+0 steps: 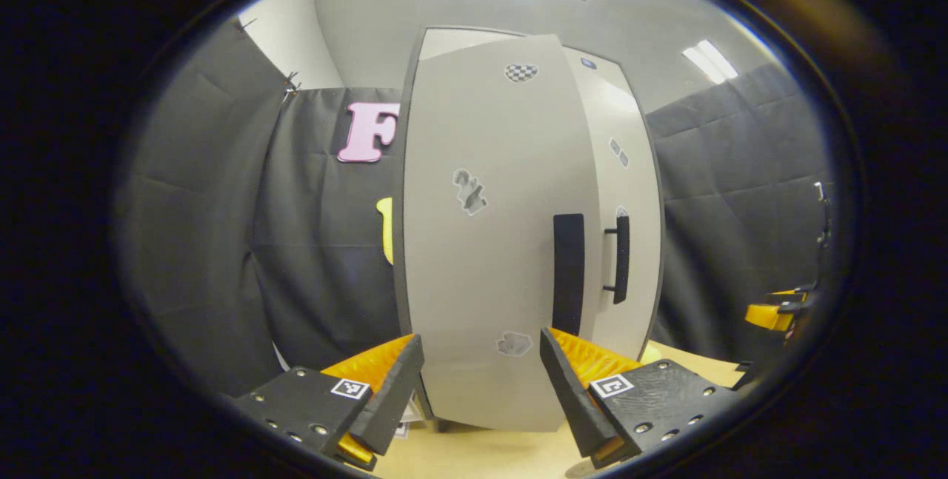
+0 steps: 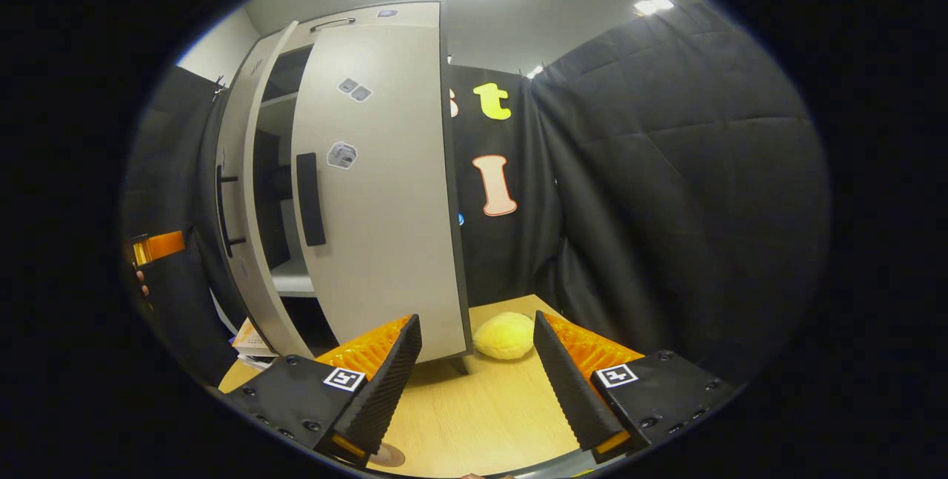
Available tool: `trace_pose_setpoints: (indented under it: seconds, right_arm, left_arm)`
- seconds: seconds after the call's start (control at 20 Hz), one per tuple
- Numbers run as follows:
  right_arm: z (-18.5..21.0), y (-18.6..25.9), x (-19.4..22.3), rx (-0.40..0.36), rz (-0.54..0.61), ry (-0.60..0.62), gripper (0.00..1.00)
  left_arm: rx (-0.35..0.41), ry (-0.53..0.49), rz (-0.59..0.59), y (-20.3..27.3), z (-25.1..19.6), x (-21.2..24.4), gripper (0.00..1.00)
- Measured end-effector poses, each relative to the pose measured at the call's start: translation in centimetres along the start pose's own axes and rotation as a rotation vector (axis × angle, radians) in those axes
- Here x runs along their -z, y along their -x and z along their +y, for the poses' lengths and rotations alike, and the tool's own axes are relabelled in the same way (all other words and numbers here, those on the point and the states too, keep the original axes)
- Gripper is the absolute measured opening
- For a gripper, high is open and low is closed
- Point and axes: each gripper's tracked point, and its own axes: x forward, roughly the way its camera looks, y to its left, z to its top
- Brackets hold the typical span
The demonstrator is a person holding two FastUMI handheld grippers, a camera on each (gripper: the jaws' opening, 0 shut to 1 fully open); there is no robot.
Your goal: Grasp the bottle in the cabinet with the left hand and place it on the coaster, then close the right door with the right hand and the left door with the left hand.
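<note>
Left gripper (image 1: 481, 383) fingers wide open, empty, left door (image 1: 489, 242) just ahead. Right gripper (image 2: 478, 379) open, empty, near right door (image 2: 385, 190). 2 doors, both ajar.

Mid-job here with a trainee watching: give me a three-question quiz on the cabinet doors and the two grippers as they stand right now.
1. True or false: the right door of the cabinet is fully shut.
2. The left gripper is: A) shut on a handle B) open, empty, facing the left door C) holding a bottle.
3. What yellow thing lies on the table beyond the right gripper?

Key
1. False: in the right gripper view both doors stand ajar, a shelf showing between them.
2. B.
3. A rounded yellow object, soft-looking, beside the cabinet's corner; I cannot tell what it is.
</note>
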Motion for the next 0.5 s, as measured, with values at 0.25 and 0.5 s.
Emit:
trace_pose_setpoints:
  seconds: [0.25,0.5]
  right_arm:
    - [3.6,-1.7,-4.0,-0.078,-0.080,0.000,0.97]
    - [6.5,-2.5,-6.6,-0.132,-0.127,0.004,0.97]
  left_arm:
    - [-0.092,-0.038,-0.030,4.2,3.8,-1.3,0.93]
    - [-0.195,-0.032,-0.013,6.9,5.9,-0.2,0.92]
